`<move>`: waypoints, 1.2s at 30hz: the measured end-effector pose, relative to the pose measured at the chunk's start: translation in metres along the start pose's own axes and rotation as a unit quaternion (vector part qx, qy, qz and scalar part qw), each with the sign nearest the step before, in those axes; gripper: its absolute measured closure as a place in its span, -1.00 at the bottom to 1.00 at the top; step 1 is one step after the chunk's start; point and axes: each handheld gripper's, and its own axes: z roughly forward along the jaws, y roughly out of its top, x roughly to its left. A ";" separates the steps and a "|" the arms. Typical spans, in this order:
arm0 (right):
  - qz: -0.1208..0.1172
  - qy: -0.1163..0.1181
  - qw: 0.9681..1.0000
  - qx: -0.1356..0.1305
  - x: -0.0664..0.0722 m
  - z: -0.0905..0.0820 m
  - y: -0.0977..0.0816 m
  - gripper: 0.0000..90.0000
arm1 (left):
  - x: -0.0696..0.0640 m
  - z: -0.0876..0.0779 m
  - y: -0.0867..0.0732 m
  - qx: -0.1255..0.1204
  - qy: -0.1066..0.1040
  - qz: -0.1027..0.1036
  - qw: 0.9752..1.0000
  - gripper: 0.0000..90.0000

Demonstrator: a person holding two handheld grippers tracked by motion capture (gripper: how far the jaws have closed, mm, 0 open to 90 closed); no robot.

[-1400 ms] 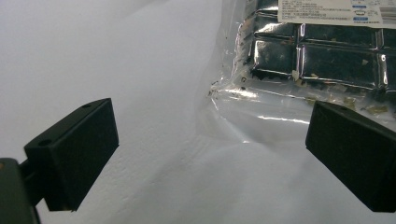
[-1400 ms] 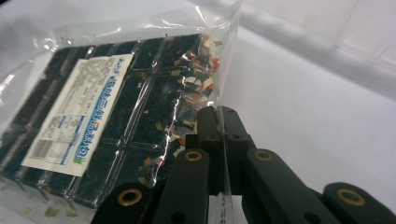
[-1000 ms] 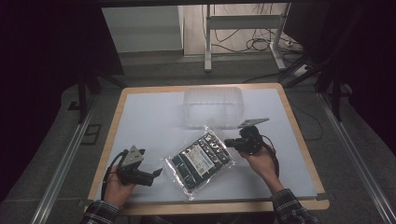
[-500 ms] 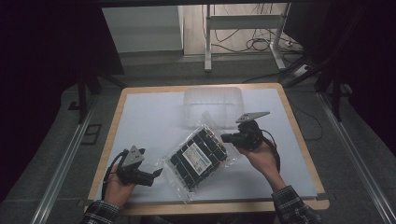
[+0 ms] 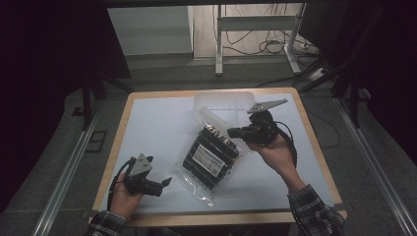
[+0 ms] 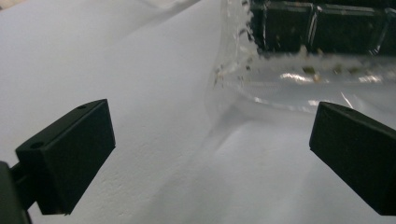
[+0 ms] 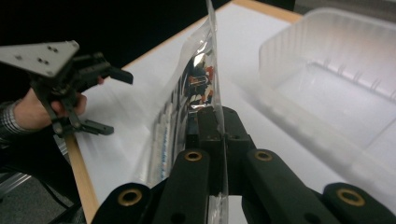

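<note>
A clear plastic bag [image 5: 211, 155] full of black parts with a white label hangs tilted over the table's middle, its lower end still near the tabletop. My right gripper [image 5: 235, 132] is shut on the bag's upper edge; in the right gripper view the jaws pinch the clear film [image 7: 215, 84] between them. My left gripper [image 5: 166, 182] rests low at the table's front left, jaws open and empty. In the left gripper view the bag [image 6: 299, 60] lies ahead of the open fingers [image 6: 70, 149], apart from them.
A clear plastic tub [image 5: 223, 101] stands at the back middle of the white tabletop [image 5: 152, 128], just behind the raised bag; it appears at the right of the right gripper view [image 7: 336, 70]. A wooden rim [image 5: 118, 142] borders the table.
My right gripper has risen with the bag's edge, lifting the bag from lying flat to hanging tilted. The left gripper has stayed in place.
</note>
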 end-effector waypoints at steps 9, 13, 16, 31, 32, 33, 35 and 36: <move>-0.023 0.002 1.000 -0.011 0.013 -0.014 0.026 0.98 | 0.000 0.000 0.000 -0.001 0.000 0.002 1.000 -1.00; -0.034 -0.005 0.999 -0.016 0.016 -0.019 0.034 0.98 | 0.000 0.001 0.000 0.000 0.000 0.002 1.000 -1.00; -0.036 -0.024 0.999 -0.023 0.013 -0.025 0.042 0.98 | 0.000 0.001 0.000 0.000 0.000 0.001 1.000 -1.00; -0.011 -0.028 0.998 -0.051 -0.006 -0.043 0.065 0.98 | 0.000 0.000 0.000 -0.007 0.001 0.003 1.000 -1.00; -0.011 -0.028 0.998 -0.051 -0.006 -0.043 0.065 0.98 | 0.000 0.000 0.000 -0.007 0.000 0.004 1.000 -1.00; -0.010 -0.032 0.998 -0.055 -0.008 -0.045 0.068 0.98 | 0.000 -0.001 0.000 -0.009 0.001 0.004 1.000 -1.00; -0.010 -0.034 0.998 -0.056 -0.010 -0.045 0.070 0.98 | 0.000 -0.001 0.000 -0.009 0.001 0.004 1.000 -1.00; -0.007 -0.037 0.998 -0.059 -0.013 -0.047 0.073 0.98 | 0.000 -0.001 0.000 -0.009 -0.001 0.004 1.000 -1.00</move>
